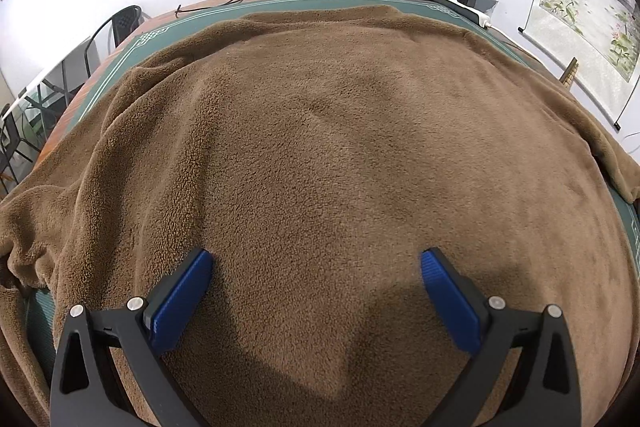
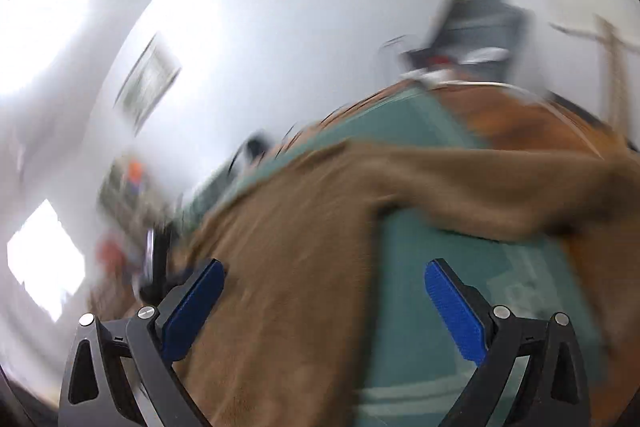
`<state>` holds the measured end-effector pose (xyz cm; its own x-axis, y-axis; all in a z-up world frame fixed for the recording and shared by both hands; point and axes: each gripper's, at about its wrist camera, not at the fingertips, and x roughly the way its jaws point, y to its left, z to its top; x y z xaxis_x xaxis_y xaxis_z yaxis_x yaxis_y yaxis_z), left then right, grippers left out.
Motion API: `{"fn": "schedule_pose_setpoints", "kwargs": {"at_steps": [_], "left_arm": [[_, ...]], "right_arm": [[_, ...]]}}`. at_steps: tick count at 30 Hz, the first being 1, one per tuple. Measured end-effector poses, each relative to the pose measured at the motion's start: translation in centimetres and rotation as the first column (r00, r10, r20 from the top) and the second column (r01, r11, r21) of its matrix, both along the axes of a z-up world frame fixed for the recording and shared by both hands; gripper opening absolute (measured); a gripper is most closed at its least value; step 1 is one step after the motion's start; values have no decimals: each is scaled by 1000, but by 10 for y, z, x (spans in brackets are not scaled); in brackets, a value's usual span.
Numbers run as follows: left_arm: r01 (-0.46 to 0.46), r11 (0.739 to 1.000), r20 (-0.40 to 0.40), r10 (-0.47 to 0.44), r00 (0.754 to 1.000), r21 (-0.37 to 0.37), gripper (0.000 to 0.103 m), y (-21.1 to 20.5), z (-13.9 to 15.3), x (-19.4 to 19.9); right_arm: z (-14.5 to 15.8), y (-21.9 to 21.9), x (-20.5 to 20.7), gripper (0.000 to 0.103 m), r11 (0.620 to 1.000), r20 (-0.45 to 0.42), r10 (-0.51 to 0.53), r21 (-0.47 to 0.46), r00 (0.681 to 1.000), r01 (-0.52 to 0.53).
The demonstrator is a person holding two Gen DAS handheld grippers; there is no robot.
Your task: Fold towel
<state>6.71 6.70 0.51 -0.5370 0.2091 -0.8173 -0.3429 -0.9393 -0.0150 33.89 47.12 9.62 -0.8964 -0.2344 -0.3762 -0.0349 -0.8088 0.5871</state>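
The brown towel (image 1: 340, 147) is lying spread over the green-matted bench (image 1: 280, 5), directly ahead of the left tool (image 1: 316, 259); both it and the right tool (image 2: 324, 269) are gaping empty.

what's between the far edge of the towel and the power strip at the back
In the left wrist view, only a bare strip of green mat lies between the brown towel and the white power strip.
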Motion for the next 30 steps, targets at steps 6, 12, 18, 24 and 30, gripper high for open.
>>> {"fn": "schedule_pose_setpoints", "kwargs": {"at_steps": [6,12,18,24,30], "left_arm": [[-1,1000,-1,1,1000,0,103,0,1,1],[-1,1000,-1,1,1000,1,103,0,1,1],[-1,1000,-2,1,1000,2,103,0,1,1],[1,1000,-2,0,1000,2,103,-1,1,1],[1,1000,-2,-1,1000,2,103,-1,1,1]], "right_arm": [[-9,65,69,102,956,-9,-244,-172,970,239],[-40,105,75,102,868,11,-292,-418,956,269],[-49,123,67,102,831,8,-283,-497,959,249],[-52,130,59,101,811,54,-325,-498,944,308],[-65,140,49,73,770,104,-345,-538,933,345]]}}
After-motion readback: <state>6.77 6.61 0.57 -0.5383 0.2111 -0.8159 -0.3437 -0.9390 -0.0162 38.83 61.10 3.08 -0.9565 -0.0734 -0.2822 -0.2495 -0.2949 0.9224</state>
